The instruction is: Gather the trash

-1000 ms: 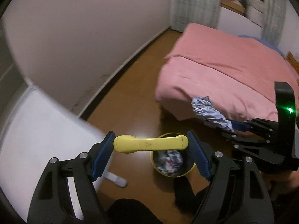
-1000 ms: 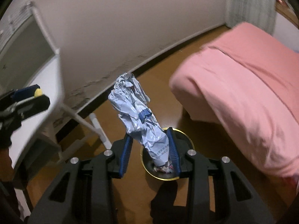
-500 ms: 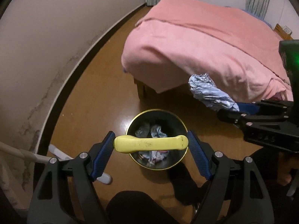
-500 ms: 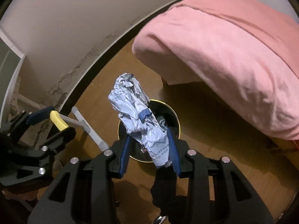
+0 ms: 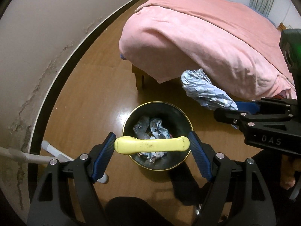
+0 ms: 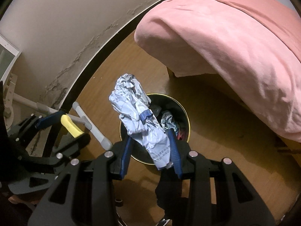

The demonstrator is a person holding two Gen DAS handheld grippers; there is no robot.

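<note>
My left gripper [image 5: 152,144] is shut endwise on a pale yellow stick-shaped piece of trash [image 5: 152,144], held crosswise right above a round dark bin with a gold rim [image 5: 185,118] on the wooden floor. Crumpled wrappers [image 5: 151,128] lie inside the bin. My right gripper [image 6: 150,146] is shut on a crumpled pale blue plastic bag [image 6: 137,116] that sticks up out of the jaws, over the same bin [image 6: 185,113]. In the left wrist view the right gripper [image 5: 244,106] and its bag [image 5: 205,90] hover at the bin's right. The left gripper [image 6: 64,121] shows at the left of the right wrist view.
A bed under a pink blanket [image 5: 207,37] stands just beyond the bin, its wooden leg [image 5: 139,79] close to it. A white wall with a dark skirting board [image 5: 62,66] runs along the left. White tube legs of some furniture [image 6: 90,126] stand left of the bin.
Both grippers have come down and tipped towards the floor, so the bin looks larger and lies under both loads. The grips on the yellow piece and the bag are unchanged.
</note>
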